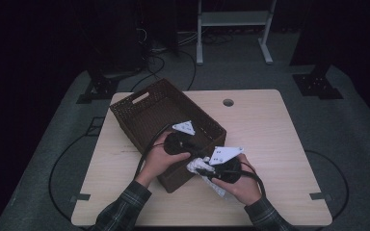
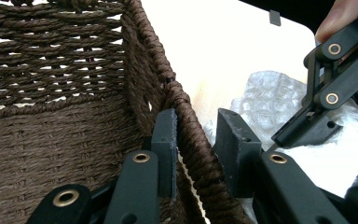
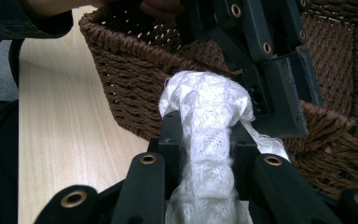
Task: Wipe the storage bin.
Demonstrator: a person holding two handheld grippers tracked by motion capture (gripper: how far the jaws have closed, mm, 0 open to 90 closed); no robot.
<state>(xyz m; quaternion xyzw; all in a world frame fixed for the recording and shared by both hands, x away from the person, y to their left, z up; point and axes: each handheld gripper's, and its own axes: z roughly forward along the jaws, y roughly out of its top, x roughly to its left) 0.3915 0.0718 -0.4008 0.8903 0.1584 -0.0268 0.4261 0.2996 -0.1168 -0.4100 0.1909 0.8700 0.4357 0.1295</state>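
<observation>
A dark brown woven basket [image 1: 135, 139] stands slantwise on the left half of the table. My left gripper [image 1: 200, 153] straddles the basket's near right rim [image 2: 179, 95], one jaw inside the wall and one outside, shut on it [image 2: 198, 135]. My right gripper [image 1: 201, 166] is just outside that wall, shut on a bunched piece of white bubble wrap [image 1: 196, 165]. In the right gripper view the wrap [image 3: 205, 98] rises between its pads [image 3: 205, 135] against the basket [image 3: 130, 79], beside a finger [image 3: 284, 93] of my left gripper. The wrap [image 2: 265, 98] lies on the table past the rim.
The light wooden table [image 1: 270, 144] has a round cable hole [image 1: 228, 102] near its far edge. A white frame [image 1: 233, 19] and cables stand on the dark floor behind. Plaid sleeves come in from the bottom edge.
</observation>
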